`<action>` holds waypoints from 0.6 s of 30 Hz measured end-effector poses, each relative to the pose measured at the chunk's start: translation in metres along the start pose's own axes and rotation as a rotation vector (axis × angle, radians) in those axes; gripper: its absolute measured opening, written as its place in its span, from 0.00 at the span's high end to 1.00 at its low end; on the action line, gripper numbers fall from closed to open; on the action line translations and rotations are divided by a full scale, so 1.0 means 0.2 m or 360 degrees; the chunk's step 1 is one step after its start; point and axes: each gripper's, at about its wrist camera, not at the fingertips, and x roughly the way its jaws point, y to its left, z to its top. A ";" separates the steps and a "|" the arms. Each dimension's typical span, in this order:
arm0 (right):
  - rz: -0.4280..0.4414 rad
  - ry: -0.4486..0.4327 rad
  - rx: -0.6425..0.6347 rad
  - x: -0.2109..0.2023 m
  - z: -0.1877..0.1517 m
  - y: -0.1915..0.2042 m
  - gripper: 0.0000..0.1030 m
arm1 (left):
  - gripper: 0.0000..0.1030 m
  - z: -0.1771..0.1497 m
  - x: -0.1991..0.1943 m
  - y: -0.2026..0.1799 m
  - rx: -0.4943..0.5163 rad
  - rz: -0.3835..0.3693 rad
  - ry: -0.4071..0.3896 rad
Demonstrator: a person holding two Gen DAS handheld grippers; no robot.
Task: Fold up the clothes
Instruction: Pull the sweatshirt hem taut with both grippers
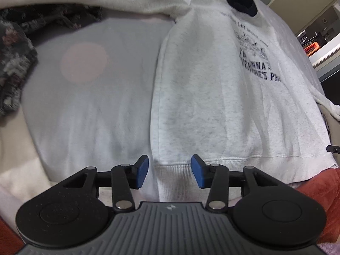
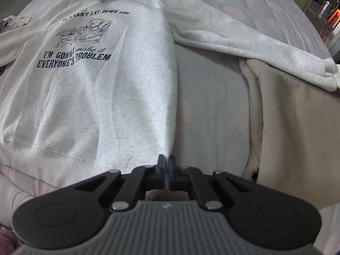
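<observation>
A light grey sweatshirt [image 1: 212, 106] with dark printed text lies flat, front up, on the bed; a dark collar [image 1: 240, 0] shows at its neck. My left gripper [image 1: 170, 170] is open, its blue pads either side of the ribbed hem at the garment's left bottom corner. In the right wrist view the same sweatshirt [image 2: 95, 95] spreads away from me, one sleeve [image 2: 255, 42] stretched out to the right. My right gripper [image 2: 167, 163] is shut at the right bottom hem corner, with a sliver of fabric between its fingers.
The pale grey bed sheet [image 1: 95, 85] with faint pink dots lies under everything. A dark patterned garment [image 1: 14, 63] sits at the left. A beige fleece blanket [image 2: 293, 127] lies under the right sleeve's cuff. Rust-coloured fabric [image 1: 318, 191] borders the near edge. Furniture stands beyond the bed.
</observation>
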 end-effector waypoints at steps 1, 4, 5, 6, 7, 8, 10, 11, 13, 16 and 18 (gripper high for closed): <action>0.0004 -0.0004 0.0008 0.00 0.00 0.00 0.97 | 0.60 -0.01 0.02 0.00 -0.0011 0.0002 0.0006; 0.0015 -0.0013 0.0028 0.01 -0.01 -0.01 0.97 | 0.74 -0.02 0.03 0.00 -0.0025 -0.0019 0.0001; 0.0019 -0.0016 0.0034 0.01 -0.02 -0.01 0.97 | 0.79 -0.02 0.02 0.00 -0.0018 -0.0036 -0.0011; 0.0023 -0.0018 0.0040 0.01 -0.02 -0.01 0.97 | 0.87 -0.02 -0.01 0.00 -0.0021 -0.0068 -0.0024; 0.0027 -0.0021 0.0044 0.00 -0.02 -0.01 0.97 | 0.90 -0.01 -0.04 0.00 -0.0025 -0.0099 -0.0036; 0.0035 -0.0026 0.0052 0.00 -0.01 -0.02 0.97 | 0.91 0.00 -0.08 0.00 -0.0026 -0.0133 -0.0053; 0.0101 -0.0057 0.0103 -0.05 0.01 -0.04 0.97 | 0.93 0.04 -0.20 0.00 -0.0012 -0.0201 -0.0093; 0.0153 -0.0082 0.0134 -0.09 0.03 -0.06 0.97 | 0.93 0.07 -0.27 -0.02 0.0014 -0.0220 -0.0108; 0.0184 -0.0085 0.0148 -0.11 0.05 -0.07 0.97 | 0.93 0.10 -0.35 -0.02 0.0068 -0.0195 -0.0110; 0.0158 -0.0043 0.0121 -0.07 0.05 -0.07 0.97 | 0.93 0.13 -0.43 -0.02 0.0152 -0.0116 -0.0094; 0.0141 -0.0015 0.0103 -0.04 0.05 -0.06 0.97 | 0.93 0.13 -0.40 0.00 0.0156 -0.0086 -0.0054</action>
